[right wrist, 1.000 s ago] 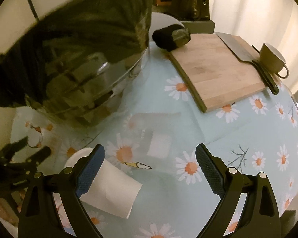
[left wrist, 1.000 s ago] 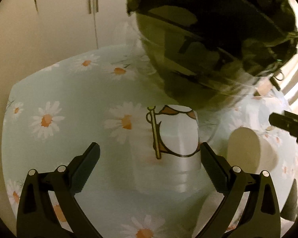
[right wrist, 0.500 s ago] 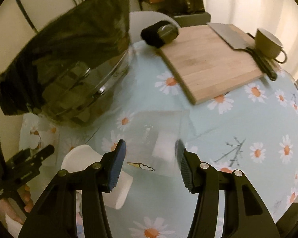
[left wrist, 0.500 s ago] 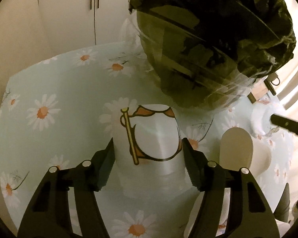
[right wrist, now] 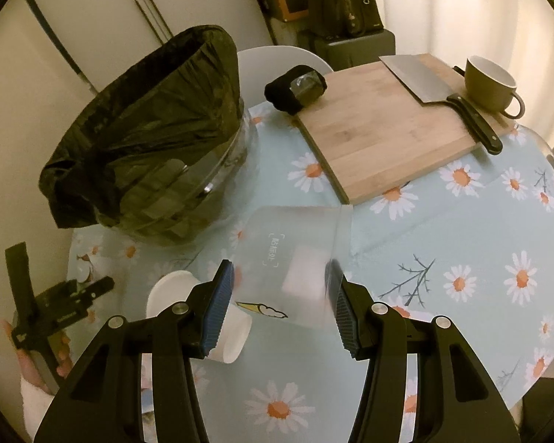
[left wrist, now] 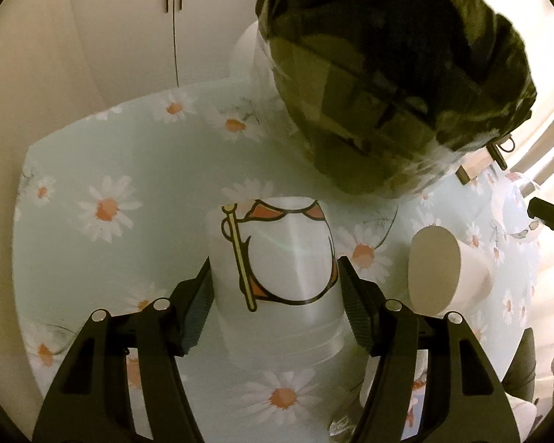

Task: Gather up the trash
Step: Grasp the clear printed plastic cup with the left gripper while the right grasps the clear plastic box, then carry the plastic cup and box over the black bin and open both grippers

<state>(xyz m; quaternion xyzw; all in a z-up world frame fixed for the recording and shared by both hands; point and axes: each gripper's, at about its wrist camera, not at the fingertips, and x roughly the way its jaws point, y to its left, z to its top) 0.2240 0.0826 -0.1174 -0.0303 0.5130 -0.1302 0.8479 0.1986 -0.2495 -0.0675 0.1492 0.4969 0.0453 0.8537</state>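
While its ribbed pads press both sides of a translucent printed cup (left wrist: 277,277), the left claw (left wrist: 277,306) grips it above the daisy-cloth worktop (left wrist: 92,147); the cup's lower end blurs out. Gripped likewise, a clear plastic cup (right wrist: 295,254) sits in the right claw (right wrist: 280,295), its edges hard to trace. A white paper cup (right wrist: 188,306) lies on its side between them, partly hidden. Beyond stands the black-bagged bin (right wrist: 147,140), its inside unseen
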